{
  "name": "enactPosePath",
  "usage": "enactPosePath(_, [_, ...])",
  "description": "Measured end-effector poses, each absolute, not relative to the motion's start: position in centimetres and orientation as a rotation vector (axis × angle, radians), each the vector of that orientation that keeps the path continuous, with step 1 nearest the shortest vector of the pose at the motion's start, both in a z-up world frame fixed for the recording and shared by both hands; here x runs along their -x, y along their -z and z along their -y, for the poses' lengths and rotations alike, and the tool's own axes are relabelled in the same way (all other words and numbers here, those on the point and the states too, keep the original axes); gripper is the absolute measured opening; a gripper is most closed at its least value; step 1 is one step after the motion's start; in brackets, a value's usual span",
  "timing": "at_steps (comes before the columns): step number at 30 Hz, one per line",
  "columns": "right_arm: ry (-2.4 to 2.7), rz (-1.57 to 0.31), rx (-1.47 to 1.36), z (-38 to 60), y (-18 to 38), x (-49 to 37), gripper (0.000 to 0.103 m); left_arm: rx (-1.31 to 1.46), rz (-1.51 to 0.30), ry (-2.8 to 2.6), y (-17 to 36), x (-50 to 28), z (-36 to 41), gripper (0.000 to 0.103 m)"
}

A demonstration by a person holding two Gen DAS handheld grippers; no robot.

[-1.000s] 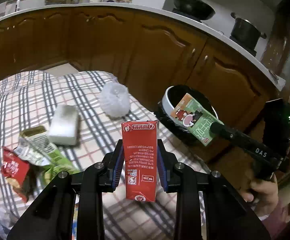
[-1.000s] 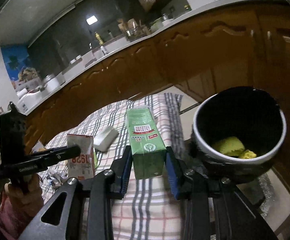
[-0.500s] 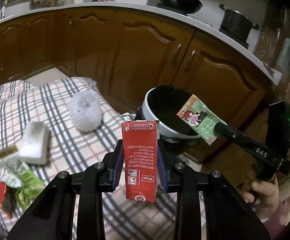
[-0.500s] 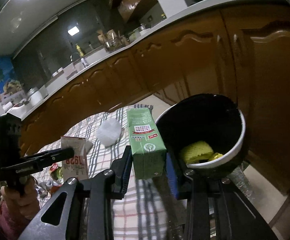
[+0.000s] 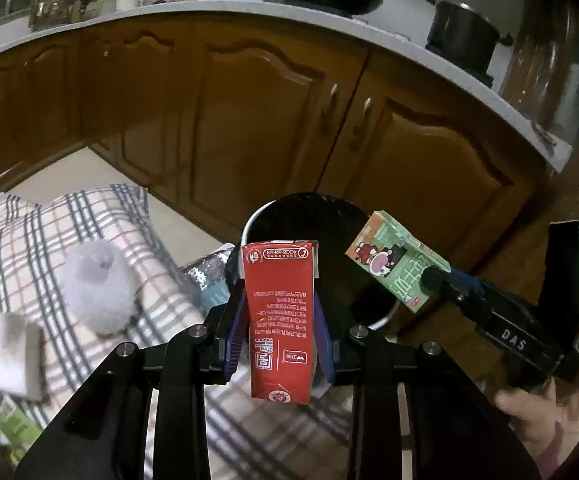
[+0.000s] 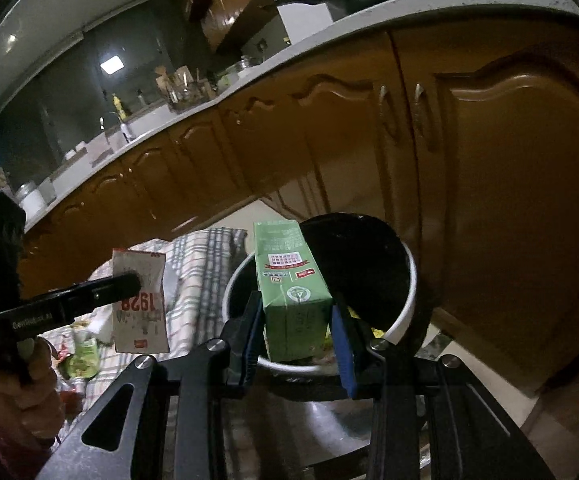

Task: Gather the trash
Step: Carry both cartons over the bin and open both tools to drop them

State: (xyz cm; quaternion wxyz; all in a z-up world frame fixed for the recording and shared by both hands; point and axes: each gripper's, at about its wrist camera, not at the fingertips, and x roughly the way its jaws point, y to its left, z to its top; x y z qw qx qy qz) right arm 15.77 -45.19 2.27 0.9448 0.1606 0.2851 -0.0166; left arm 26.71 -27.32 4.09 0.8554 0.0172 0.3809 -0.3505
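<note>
Left gripper (image 5: 279,334) points forward, its blue-padded fingers (image 5: 235,340) clamped on an upright carton. Right gripper (image 6: 297,330) likewise holds a carton between its pads (image 6: 343,346), tilted slightly. Each black gripper is held pistol-style in a bare hand: right hand (image 5: 529,416) and left hand (image 6: 17,384).

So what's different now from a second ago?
Both grippers moved toward the bin: it looms nearer in both views, and the checked cloth and white puff slid away left. The green carton now hangs over the bin's rim. Nothing was let go: the left gripper is still shut on the red carton, and the right gripper on the green one.
</note>
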Motion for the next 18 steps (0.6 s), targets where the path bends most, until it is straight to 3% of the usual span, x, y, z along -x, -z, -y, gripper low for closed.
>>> enactPosePath(18, [0.082,-0.673,-0.302,47.5,-0.2,-19.1,0.033,-0.104,-0.897,0.739,-1.0,-31.6,35.3,0.029])
